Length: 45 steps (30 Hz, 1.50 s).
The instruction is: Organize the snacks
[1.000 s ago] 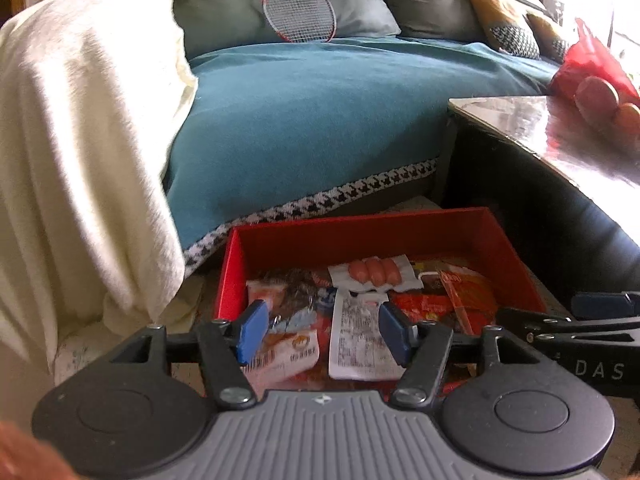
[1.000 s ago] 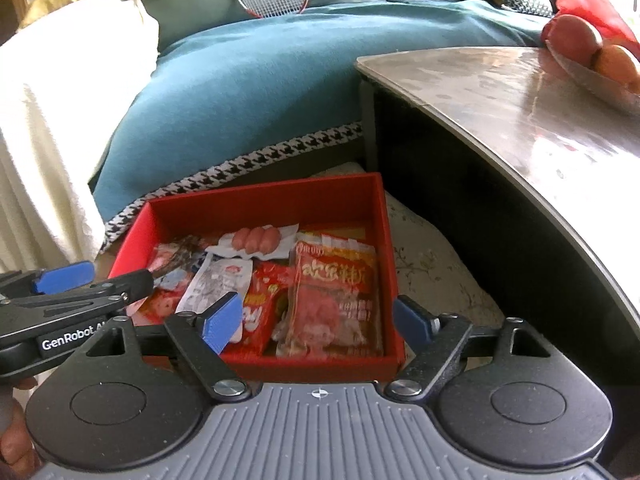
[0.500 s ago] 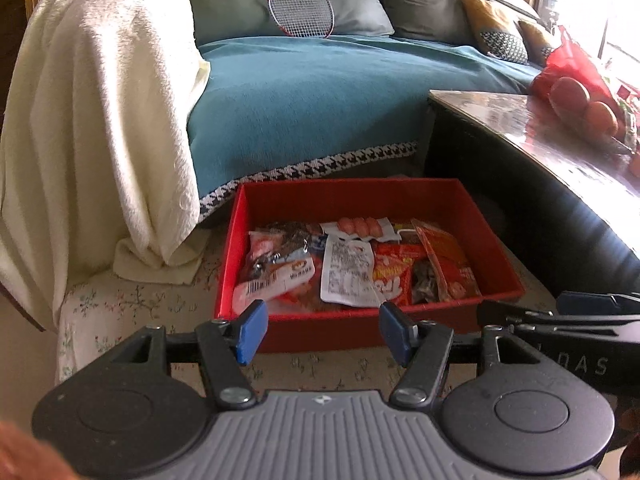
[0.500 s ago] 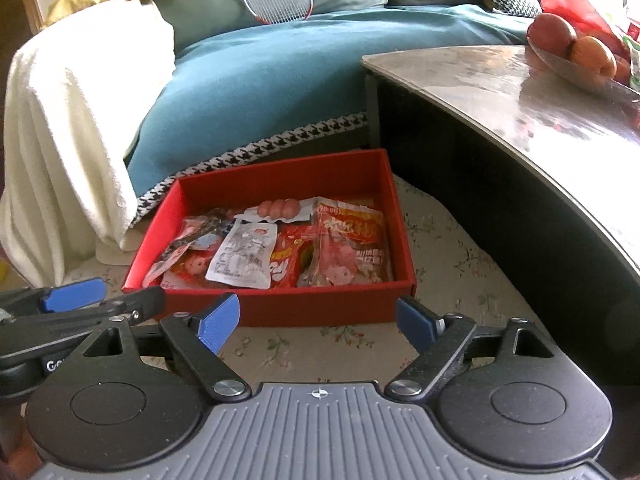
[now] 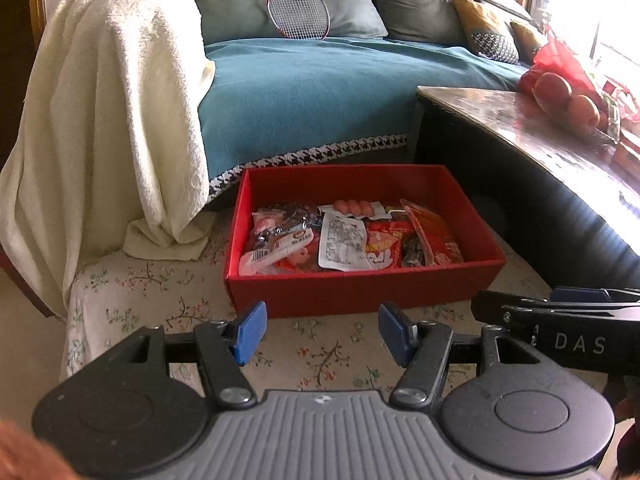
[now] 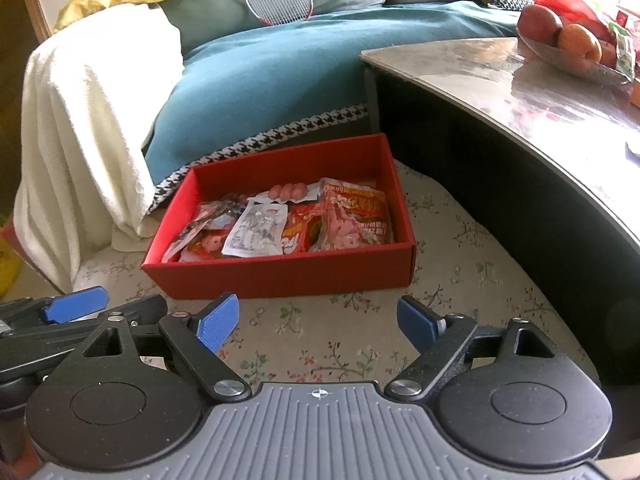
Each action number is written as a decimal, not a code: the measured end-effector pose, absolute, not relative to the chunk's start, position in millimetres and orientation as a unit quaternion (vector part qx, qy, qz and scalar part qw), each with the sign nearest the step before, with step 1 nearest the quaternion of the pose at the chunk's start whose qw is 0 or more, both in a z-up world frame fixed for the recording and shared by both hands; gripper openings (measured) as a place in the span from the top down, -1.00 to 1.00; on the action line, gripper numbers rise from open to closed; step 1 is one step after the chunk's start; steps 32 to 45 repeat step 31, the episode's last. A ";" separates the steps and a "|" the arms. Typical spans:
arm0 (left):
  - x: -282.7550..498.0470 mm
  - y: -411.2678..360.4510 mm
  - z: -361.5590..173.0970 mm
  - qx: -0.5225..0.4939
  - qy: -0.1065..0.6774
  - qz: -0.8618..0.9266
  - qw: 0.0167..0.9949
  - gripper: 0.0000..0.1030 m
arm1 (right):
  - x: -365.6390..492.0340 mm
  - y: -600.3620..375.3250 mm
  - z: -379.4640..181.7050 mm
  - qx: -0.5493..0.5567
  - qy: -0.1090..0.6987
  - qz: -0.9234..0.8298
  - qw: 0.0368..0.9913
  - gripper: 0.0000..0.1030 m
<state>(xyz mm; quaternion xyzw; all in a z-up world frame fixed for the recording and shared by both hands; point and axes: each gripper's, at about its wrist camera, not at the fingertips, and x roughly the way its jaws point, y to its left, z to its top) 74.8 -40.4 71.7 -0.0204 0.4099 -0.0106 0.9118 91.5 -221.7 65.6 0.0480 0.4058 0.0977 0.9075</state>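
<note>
Both grippers hang empty before the red box (image 5: 360,292).
Left gripper (image 5: 322,330) half apart; right gripper (image 6: 318,320) wide apart; neither touches the snacks (image 6: 280,224).

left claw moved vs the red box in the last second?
Yes. The left claw has backed away from the red box: a second ago its tips hung over the snack packets, now they sit short of the box's near wall.

Matt red cardboard box (image 5: 360,292) holds glossy plastic snack packets (image 5: 342,242).
</note>
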 end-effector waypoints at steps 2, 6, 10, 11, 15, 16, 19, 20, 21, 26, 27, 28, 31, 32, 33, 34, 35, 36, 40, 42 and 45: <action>69.3 -39.7 72.0 -0.023 0.411 -0.012 0.911 -0.07 | 86.6 -221.3 65.1 0.047 0.406 0.098 0.908 -0.76; 62.0 -39.2 71.2 -0.025 0.415 -0.011 0.909 -0.07 | 79.8 -220.5 64.0 0.047 0.407 0.100 0.907 -0.76; 57.2 -36.4 71.2 -0.027 0.417 -0.013 0.909 -0.07 | 74.9 -220.0 63.9 0.046 0.406 0.103 0.907 -0.76; 55.9 -36.1 71.5 -0.025 0.415 -0.013 0.909 -0.07 | 74.2 -220.0 63.9 0.046 0.406 0.104 0.907 -0.76; 52.5 -34.2 71.9 -0.030 0.414 -0.011 0.910 -0.07 | 72.4 -219.0 64.5 0.047 0.404 0.109 0.907 -0.76; 51.8 -33.8 72.0 -0.029 0.413 -0.011 0.910 -0.07 | 72.2 -218.6 64.4 0.046 0.404 0.109 0.907 -0.76; 52.1 -32.2 72.0 -0.032 0.415 -0.008 0.909 -0.08 | 72.0 -218.2 64.5 0.047 0.404 0.110 0.907 -0.77; 51.5 -32.0 71.9 -0.033 0.414 -0.007 0.910 -0.09 | 72.2 -218.2 64.5 0.047 0.403 0.110 0.907 -0.77; 51.2 -32.1 71.9 -0.032 0.413 -0.006 0.910 -0.09 | 72.3 -218.3 64.4 0.047 0.403 0.110 0.907 -0.77; 49.1 -31.6 72.6 -0.031 0.405 0.003 0.914 -0.16 | 72.9 -218.2 64.7 0.049 0.403 0.112 0.907 -0.78; 48.8 -31.2 72.8 -0.031 0.403 0.003 0.915 -0.16 | 72.9 -217.9 64.7 0.049 0.403 0.111 0.907 -0.78; 48.7 -31.2 72.9 -0.029 0.402 0.004 0.915 -0.17 | 72.9 -217.8 64.7 0.049 0.403 0.111 0.907 -0.78; 47.6 -31.1 72.8 -0.027 0.398 0.006 0.917 -0.18 | 73.2 -216.1 64.5 0.046 0.404 0.112 0.907 -0.79; 47.6 -31.1 72.8 -0.027 0.398 0.006 0.917 -0.18 | 73.2 -216.1 64.5 0.046 0.404 0.112 0.907 -0.79; 47.6 -31.1 72.8 -0.027 0.398 0.006 0.917 -0.18 | 73.2 -216.1 64.5 0.046 0.404 0.112 0.907 -0.79; 47.6 -31.1 72.8 -0.027 0.398 0.006 0.917 -0.18 | 73.2 -216.1 64.5 0.046 0.404 0.112 0.907 -0.79; 47.6 -31.1 72.8 -0.027 0.398 0.006 0.917 -0.18 | 73.2 -216.1 64.5 0.046 0.404 0.112 0.907 -0.79; 47.6 -31.1 72.8 -0.027 0.398 0.006 0.917 -0.18 | 73.2 -216.1 64.5 0.046 0.404 0.112 0.907 -0.79; 47.6 -31.1 72.8 -0.027 0.398 0.006 0.917 -0.18 | 73.2 -216.1 64.5 0.046 0.404 0.112 0.907 -0.79; 47.6 -31.1 72.8 -0.027 0.398 0.006 0.917 -0.18 | 73.2 -216.1 64.5 0.046 0.404 0.112 0.907 -0.79; 47.6 -31.1 72.8 -0.027 0.398 0.006 0.917 -0.18 | 73.2 -216.1 64.5 0.046 0.404 0.112 0.907 -0.79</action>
